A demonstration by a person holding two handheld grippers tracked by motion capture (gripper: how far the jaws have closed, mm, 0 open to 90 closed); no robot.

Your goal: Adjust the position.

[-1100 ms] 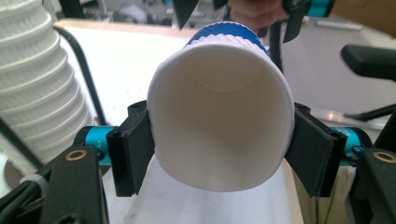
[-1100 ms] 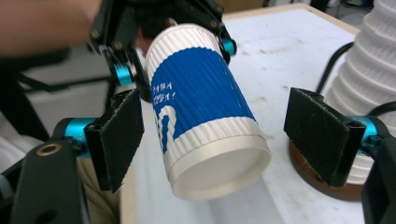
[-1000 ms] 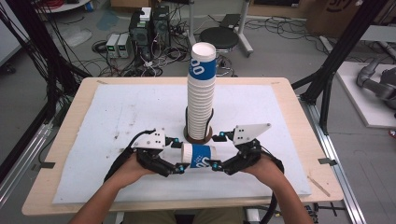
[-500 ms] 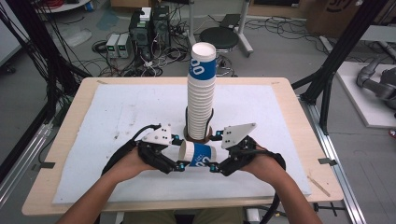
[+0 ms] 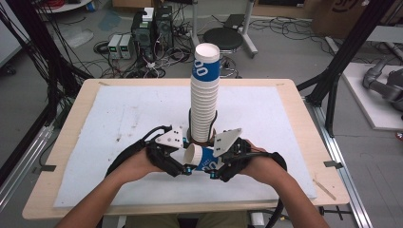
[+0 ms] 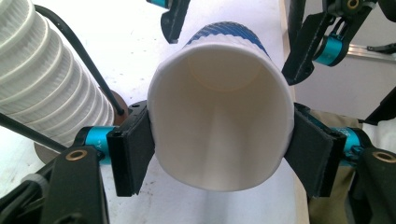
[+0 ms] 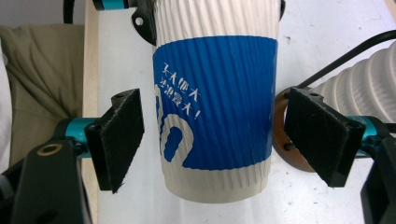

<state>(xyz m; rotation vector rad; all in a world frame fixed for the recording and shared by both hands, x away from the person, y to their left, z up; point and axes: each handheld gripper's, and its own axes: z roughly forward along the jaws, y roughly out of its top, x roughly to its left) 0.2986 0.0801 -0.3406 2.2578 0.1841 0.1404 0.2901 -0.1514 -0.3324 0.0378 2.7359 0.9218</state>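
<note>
A blue-and-white ribbed paper cup (image 5: 203, 157) lies on its side in the air between my two grippers, just in front of a tall stack of the same cups (image 5: 205, 95). My left gripper (image 5: 184, 165) is shut on the cup's rim; both pads press the open mouth of the cup (image 6: 219, 116), squeezing it slightly oval. My right gripper (image 5: 215, 170) is open around the cup's closed end, with a gap on each side of the cup (image 7: 215, 107). The left gripper (image 6: 219, 154) looks into the cup; the right gripper (image 7: 224, 140) looks along its printed side.
The stack stands on a brown round base (image 7: 280, 140) with black upright rods, mid-table on a white mat (image 5: 119, 114). The wooden table edge (image 5: 66, 147) frames the mat. The stack (image 6: 42, 84) is close beside both grippers. Computers and cables lie on the floor beyond.
Both hands have moved closer together and slightly forward toward the stack, carrying the cup. The cup's open end now tilts up toward the left.
</note>
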